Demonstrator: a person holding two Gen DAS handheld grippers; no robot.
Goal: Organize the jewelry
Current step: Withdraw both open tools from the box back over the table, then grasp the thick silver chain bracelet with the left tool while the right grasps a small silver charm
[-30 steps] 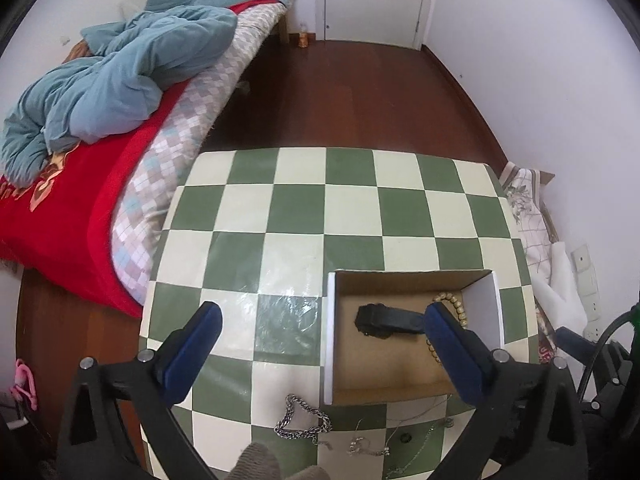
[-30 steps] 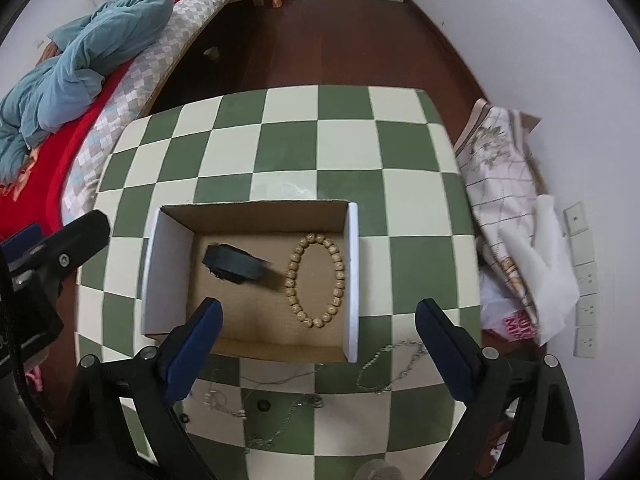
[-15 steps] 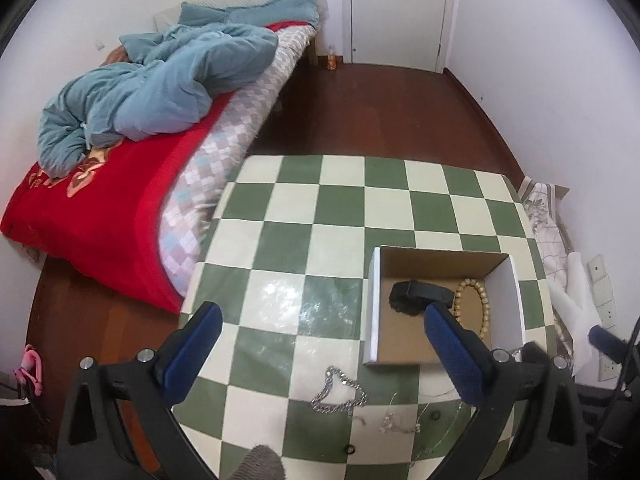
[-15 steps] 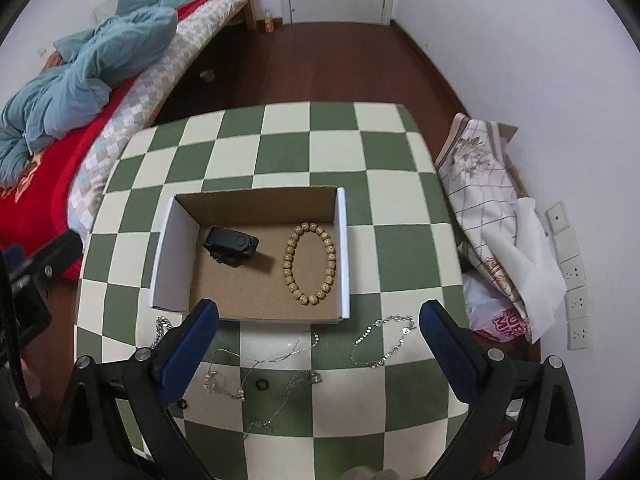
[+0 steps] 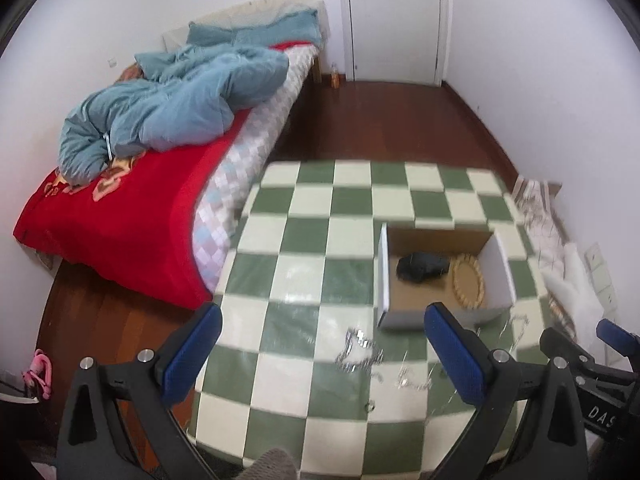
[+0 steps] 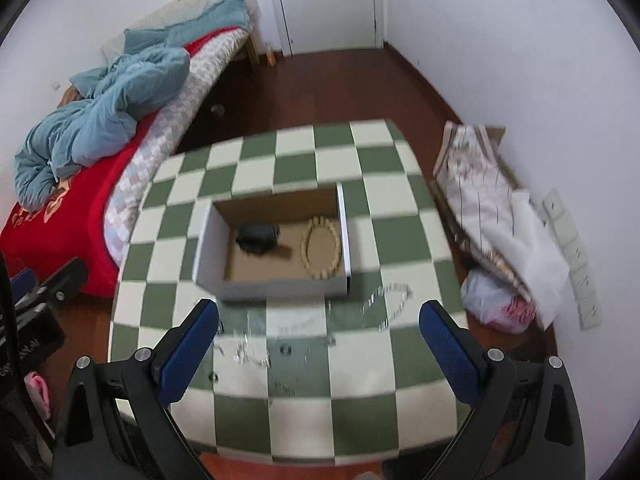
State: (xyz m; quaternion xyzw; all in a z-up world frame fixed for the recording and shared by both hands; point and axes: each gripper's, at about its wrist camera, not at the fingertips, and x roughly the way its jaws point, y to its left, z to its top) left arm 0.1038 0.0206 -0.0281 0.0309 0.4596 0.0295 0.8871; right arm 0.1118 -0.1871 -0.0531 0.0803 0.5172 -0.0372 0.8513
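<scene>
An open cardboard box (image 5: 383,276) (image 6: 202,240) stands on the green-and-white checked table (image 5: 304,224) (image 6: 384,240). Inside lie a black watch (image 5: 420,267) (image 6: 258,236) and a wooden bead bracelet (image 5: 467,283) (image 6: 322,250). Silver chains (image 5: 358,350) (image 6: 390,300) and thin necklaces (image 6: 248,354) lie on the table in front of the box. My left gripper (image 5: 324,352) is open and empty, high above the table's near left. My right gripper (image 6: 320,348) is open and empty, high above the near edge.
A bed with a red blanket (image 5: 132,216) and blue quilt (image 5: 172,108) stands left of the table. A folded cloth and plastic bags (image 6: 492,216) lie on the floor at the right wall. A white door (image 5: 394,20) is at the back.
Both grippers have pulled back and up from the table, so the box and chains look smaller and farther. Both stay open and empty.
</scene>
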